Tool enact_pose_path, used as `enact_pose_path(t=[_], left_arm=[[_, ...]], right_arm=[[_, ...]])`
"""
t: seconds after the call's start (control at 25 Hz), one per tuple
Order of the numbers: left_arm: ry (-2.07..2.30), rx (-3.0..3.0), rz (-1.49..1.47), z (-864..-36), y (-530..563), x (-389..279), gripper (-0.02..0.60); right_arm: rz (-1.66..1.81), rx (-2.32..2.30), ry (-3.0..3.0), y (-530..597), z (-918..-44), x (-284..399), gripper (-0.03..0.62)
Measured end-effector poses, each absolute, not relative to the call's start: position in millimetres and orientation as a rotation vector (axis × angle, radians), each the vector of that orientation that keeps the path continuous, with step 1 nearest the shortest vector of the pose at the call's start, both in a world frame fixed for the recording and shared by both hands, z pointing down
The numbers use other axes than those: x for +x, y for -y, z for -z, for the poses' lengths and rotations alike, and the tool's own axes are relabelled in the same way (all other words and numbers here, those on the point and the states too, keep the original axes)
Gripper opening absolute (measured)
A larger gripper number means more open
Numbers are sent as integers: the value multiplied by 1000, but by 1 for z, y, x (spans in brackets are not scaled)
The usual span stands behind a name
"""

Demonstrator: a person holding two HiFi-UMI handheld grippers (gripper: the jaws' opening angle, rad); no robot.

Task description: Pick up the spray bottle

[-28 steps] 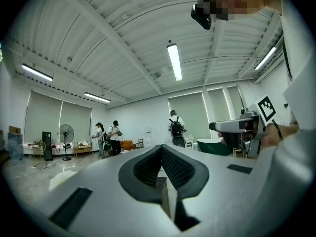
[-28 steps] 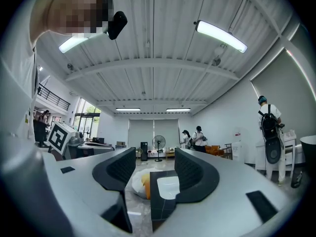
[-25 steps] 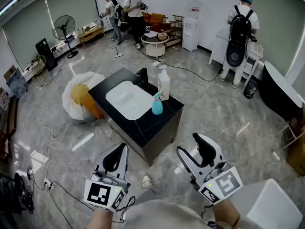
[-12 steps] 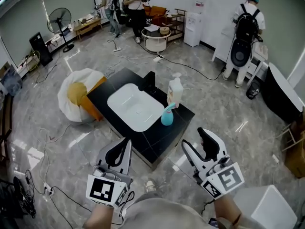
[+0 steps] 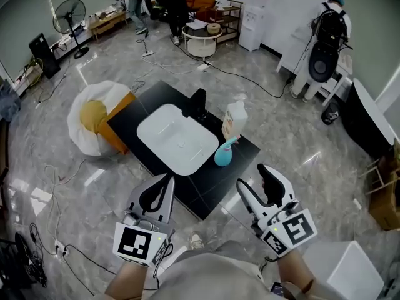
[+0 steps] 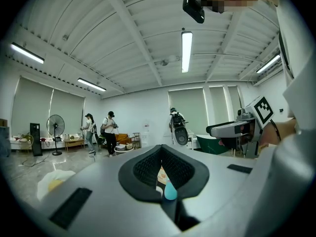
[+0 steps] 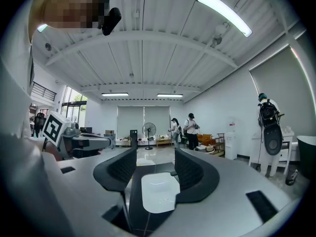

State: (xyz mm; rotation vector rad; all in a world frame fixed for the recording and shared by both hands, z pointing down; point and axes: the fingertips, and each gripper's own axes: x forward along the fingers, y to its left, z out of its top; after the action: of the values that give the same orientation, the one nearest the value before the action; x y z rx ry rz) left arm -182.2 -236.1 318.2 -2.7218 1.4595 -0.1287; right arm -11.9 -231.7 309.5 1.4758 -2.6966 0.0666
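Left gripper is held with jaws almost together, nothing gripped. Right gripper is held wide apart, empty. Both are kept short of the black counter, where the teal spray bottle is stood upright beside the white sink.

The vanity counter stands on the floor with 1 corner toward the person. A basin is set in its middle. The faucet stands on the far-right edge, just behind the basin. The pump bottle stands on the same edge, right of the faucet, near the right corner. The spray bottle stands before the pump bottle, just beside the basin's right rim. A bean bag lies on the floor against the counter's left corner. The left gripper and right gripper flank the near corner. Far behind the counter stand a round table, a water dispenser right of it, and a pedestal fan far left.
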Motion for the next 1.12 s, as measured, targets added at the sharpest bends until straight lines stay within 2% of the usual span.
enact_pose_path(t=[1.12], left_arm=[[-1578, -2699, 208, -347, 319, -128, 19]], right_arm=[[-270, 1439, 2664, 338, -378, 42, 259]])
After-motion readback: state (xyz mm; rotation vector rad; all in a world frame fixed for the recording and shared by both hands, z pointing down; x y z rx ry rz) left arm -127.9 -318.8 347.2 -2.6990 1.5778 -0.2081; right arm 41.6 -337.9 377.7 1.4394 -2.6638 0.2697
